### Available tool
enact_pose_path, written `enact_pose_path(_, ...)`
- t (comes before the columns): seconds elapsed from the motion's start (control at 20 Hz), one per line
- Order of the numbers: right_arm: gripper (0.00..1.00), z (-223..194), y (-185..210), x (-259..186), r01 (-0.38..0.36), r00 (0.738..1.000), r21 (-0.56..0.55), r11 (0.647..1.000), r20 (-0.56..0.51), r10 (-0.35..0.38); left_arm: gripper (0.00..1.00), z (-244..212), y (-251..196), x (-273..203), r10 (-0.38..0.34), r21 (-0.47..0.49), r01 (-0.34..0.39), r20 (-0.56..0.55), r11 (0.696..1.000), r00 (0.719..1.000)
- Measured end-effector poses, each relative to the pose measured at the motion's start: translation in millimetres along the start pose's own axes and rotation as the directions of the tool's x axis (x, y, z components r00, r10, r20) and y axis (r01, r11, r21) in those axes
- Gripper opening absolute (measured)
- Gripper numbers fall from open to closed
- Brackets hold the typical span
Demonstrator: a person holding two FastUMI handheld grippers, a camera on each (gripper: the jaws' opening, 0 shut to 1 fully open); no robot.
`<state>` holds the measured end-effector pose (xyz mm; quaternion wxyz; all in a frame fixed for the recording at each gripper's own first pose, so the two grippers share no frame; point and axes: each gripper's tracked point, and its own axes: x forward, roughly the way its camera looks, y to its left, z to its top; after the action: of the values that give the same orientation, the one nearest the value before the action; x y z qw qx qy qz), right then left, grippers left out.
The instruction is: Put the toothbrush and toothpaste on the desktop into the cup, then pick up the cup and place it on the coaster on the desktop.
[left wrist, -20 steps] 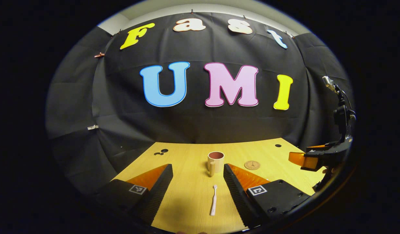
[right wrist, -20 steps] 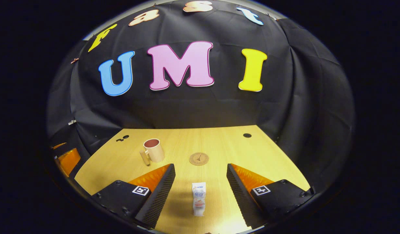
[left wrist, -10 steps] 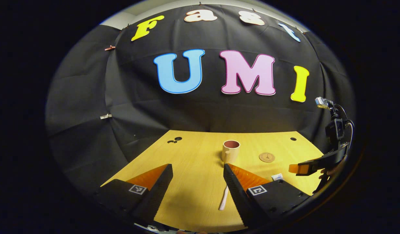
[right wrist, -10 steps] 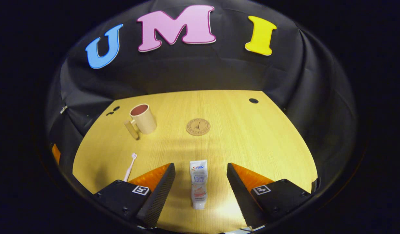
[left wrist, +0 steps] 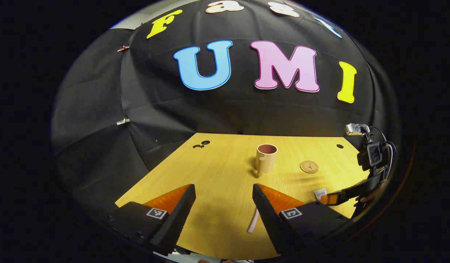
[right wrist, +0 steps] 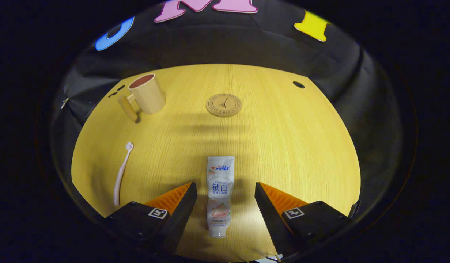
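A white toothpaste tube (right wrist: 219, 193) lies on the wooden desktop (right wrist: 290, 146), between the fingers of my open right gripper (right wrist: 225, 190), which hangs above it without touching. A white toothbrush (right wrist: 122, 172) lies to its left. The beige cup (right wrist: 147, 94) with a handle stands upright at the far left, and the round coaster (right wrist: 223, 105) sits mid-table. In the left gripper view my left gripper (left wrist: 223, 190) is open above the desk; the toothbrush (left wrist: 253, 221) peeks out beside its right finger, with the cup (left wrist: 265, 159) and coaster (left wrist: 309, 167) beyond. The right gripper (left wrist: 341, 197) shows at the right edge.
Round cable holes (right wrist: 298, 84) mark the desk's far corners, with another group (left wrist: 201, 144) at the far left. The black cloth wall closes the back and sides. Bare desk stretches to the right of the coaster.
The right gripper has tilted down and moved in over the toothpaste, which now lies between its fingers. The left gripper's view has drifted left, so the toothbrush sits by its right finger.
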<state>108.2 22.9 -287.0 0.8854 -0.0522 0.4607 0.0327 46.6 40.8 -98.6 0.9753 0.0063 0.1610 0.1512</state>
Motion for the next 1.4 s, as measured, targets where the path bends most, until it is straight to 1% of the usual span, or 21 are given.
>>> enact_pose_path(0.2,0.98,-16.4,0.6,12.8,-0.006,0.997,-0.032,0.999,-0.071,0.004,0.99,-5.0,-1.5,4.7,0.011,0.008,-0.011,-0.029,1.000,1.000)
enact_pose_path(0.4,0.97,-19.8,0.0,19.7,-0.001,0.996,-0.024,1.000,-0.092,-0.001,0.99,-7.2,-2.5,9.0,0.005,0.025,-0.004,-0.044,1.000,0.999)
enact_pose_path(0.5,0.96,-21.1,3.4,21.0,-0.016,0.995,-0.008,1.000,-0.102,0.015,0.99,-5.9,-3.6,9.7,-0.003,0.031,0.004,-0.043,1.000,0.999)
enact_pose_path(0.55,0.94,-21.3,3.8,20.9,-0.019,0.994,0.002,1.000,-0.105,0.019,0.99,-5.1,-4.0,10.0,-0.008,0.032,0.009,-0.042,0.999,0.999)
enact_pose_path(0.6,0.88,-21.4,4.8,22.1,-0.021,0.994,0.014,1.000,-0.105,0.023,0.99,-6.1,-4.3,10.2,-0.014,0.033,0.016,-0.043,0.999,0.999)
enact_pose_path(0.65,0.89,-22.0,6.7,22.7,-0.024,0.993,0.028,0.999,-0.113,0.027,0.99,-6.5,-5.1,10.4,-0.020,0.035,0.022,-0.045,0.999,0.999)
enact_pose_path(0.75,0.81,-22.8,6.7,23.3,-0.020,0.993,0.035,0.999,-0.115,0.024,0.99,-7.5,-5.5,10.7,-0.029,0.037,0.031,-0.044,0.999,0.999)
enact_pose_path(0.8,0.67,-22.5,7.0,22.6,-0.018,0.993,0.037,0.999,-0.118,0.022,0.99,-7.2,-5.0,9.9,-0.033,0.036,0.034,-0.042,0.999,0.999)
enact_pose_path(0.95,0.67,-21.3,6.9,23.6,-0.011,0.991,0.049,0.999,-0.135,0.018,0.99,-6.1,-4.4,7.6,-0.046,0.031,0.047,-0.031,0.998,0.998)
enact_pose_path(1.1,0.67,-21.7,6.5,24.8,-0.006,0.982,0.058,0.998,-0.189,0.017,0.99,-8.6,-1.6,5.4,-0.051,0.030,0.052,-0.025,0.998,0.998)
enact_pose_path(1.15,0.67,-20.7,6.6,24.6,-0.006,0.981,0.059,0.998,-0.193,0.018,0.99,-9.2,-0.2,4.6,-0.051,0.029,0.052,-0.025,0.998,0.998)
enact_pose_path(1.2,0.65,-18.8,6.5,24.7,-0.002,0.983,0.067,0.998,-0.185,0.015,0.99,-10.7,1.4,4.0,-0.050,0.026,0.051,-0.026,0.998,0.998)
enact_pose_path(1.3,0.47,-18.4,5.8,24.9,0.005,0.984,0.077,0.997,-0.177,0.009,0.99,-12.8,3.6,2.3,-0.052,0.021,0.053,-0.028,0.998,0.998)
enact_pose_path(1.35,0.46,-18.5,6.7,24.9,0.003,0.985,0.072,0.997,-0.173,0.010,0.99,-12.5,4.9,1.2,-0.054,0.021,0.054,-0.026,0.998,0.998)
enact_pose_path(1.4,0.42,-17.9,7.3,25.0,-0.001,0.986,0.062,0.998,-0.169,0.011,0.98,-15.2,6.3,1.8,-0.054,0.024,0.055,-0.027,0.998,0.998)
